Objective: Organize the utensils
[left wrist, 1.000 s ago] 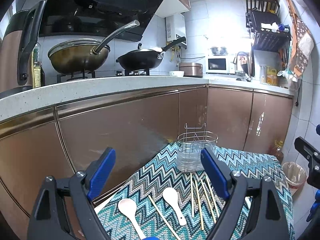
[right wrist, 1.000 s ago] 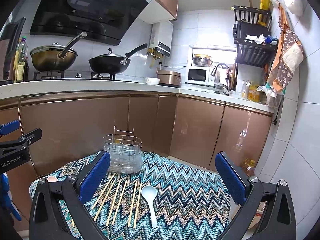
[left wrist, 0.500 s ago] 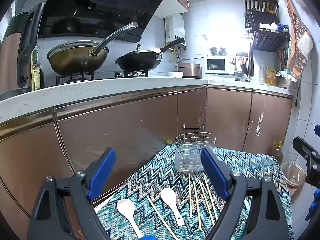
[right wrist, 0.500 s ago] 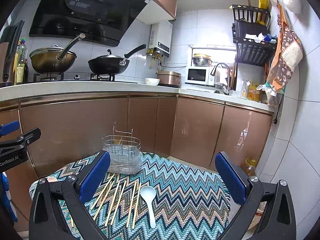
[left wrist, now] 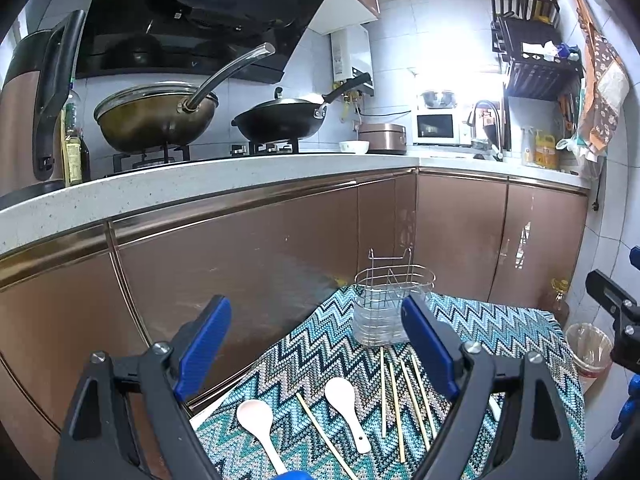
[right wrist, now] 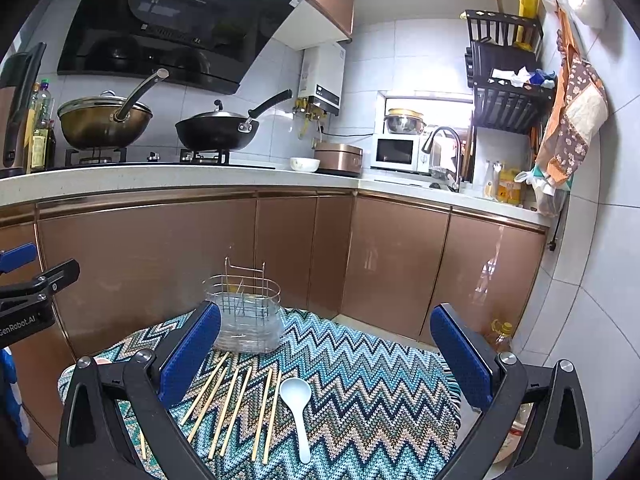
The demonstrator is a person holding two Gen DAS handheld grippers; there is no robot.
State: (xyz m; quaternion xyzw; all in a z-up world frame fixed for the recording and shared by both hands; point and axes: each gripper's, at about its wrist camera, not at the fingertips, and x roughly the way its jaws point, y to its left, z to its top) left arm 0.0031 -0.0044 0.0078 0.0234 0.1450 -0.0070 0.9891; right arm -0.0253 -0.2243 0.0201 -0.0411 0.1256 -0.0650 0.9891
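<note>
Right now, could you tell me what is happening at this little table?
A person holds a gripper in each hand above a zigzag cloth. The left gripper and right gripper are both open and hold nothing. White spoons and several wooden chopsticks lie loose on the cloth in front of a wire utensil holder, which appears to hold none of them yet. Sorting has not visibly started.

Wire utensil caddy with clear plastic base (right wrist: 244, 312) at far edge of zigzag-patterned woven cloth (right wrist: 380, 396). Just before it, pale wooden chopsticks (right wrist: 236, 404) side by side; white ceramic spoon (right wrist: 297, 408) right of them. Behind, brown cabinet fronts (right wrist: 200, 248) under speckled countertop (right wrist: 160, 178).
</note>
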